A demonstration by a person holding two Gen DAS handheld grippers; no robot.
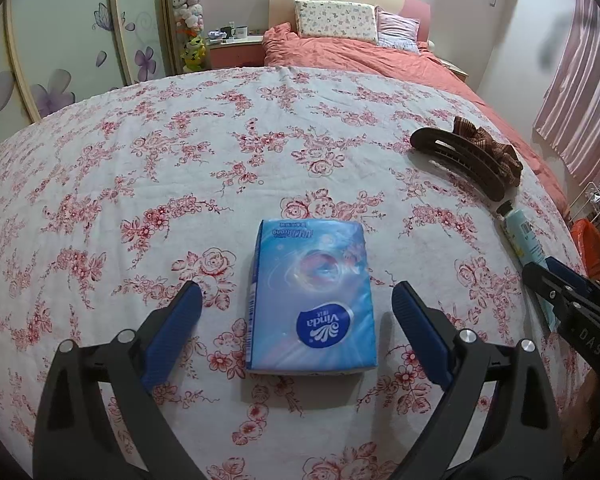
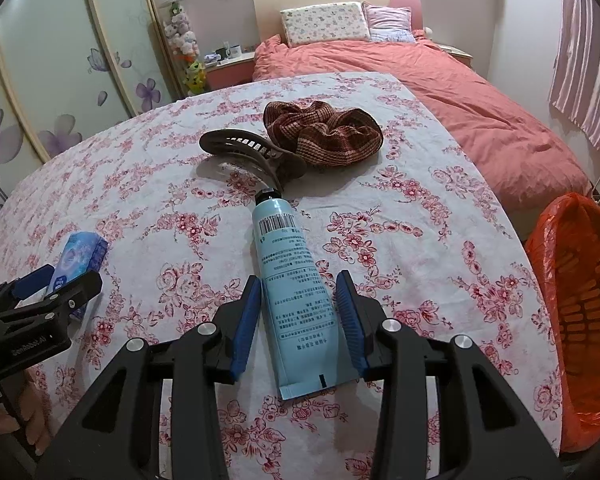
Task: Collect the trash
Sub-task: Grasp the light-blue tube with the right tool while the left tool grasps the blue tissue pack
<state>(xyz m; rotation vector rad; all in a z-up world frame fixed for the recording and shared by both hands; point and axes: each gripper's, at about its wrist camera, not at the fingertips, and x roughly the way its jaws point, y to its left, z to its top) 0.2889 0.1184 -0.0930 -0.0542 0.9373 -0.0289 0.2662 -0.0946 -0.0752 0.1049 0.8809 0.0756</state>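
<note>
The tube (image 2: 296, 288) lies flat on the flowered tablecloth (image 2: 420, 240), long axis running front-to-back: black cap at the far end, pointing toward the hair clip (image 2: 244, 152), flat crimped end nearest the camera. It's pale blue w/ a barcode near the cap and lines of small dark print down the body. The right gripper (image 2: 298, 308) has its blue fingers (image 2: 246, 320) on either side of the tube's lower half, narrowly apart; left one right against the tube's edge, right one w/ a thin gap showing, so no firm clamp can be made out.

The tissue pack (image 1: 312, 300) lies flat mid-table, long axis also front-to-back, blue wrapper w/ a white logo oval at the near end, print upside down. The left gripper (image 1: 298, 298) has fingers spread wide, one each side of the pack, clear of it.

Only the right wrist view shows the bin w/ the orange bag (image 2: 572, 320) at the table's right edge, and the brown scrunchie (image 2: 324, 132) in full, touching the clip. The left wrist view shows the tube only partly, behind the right gripper's fingers, at far right.
</note>
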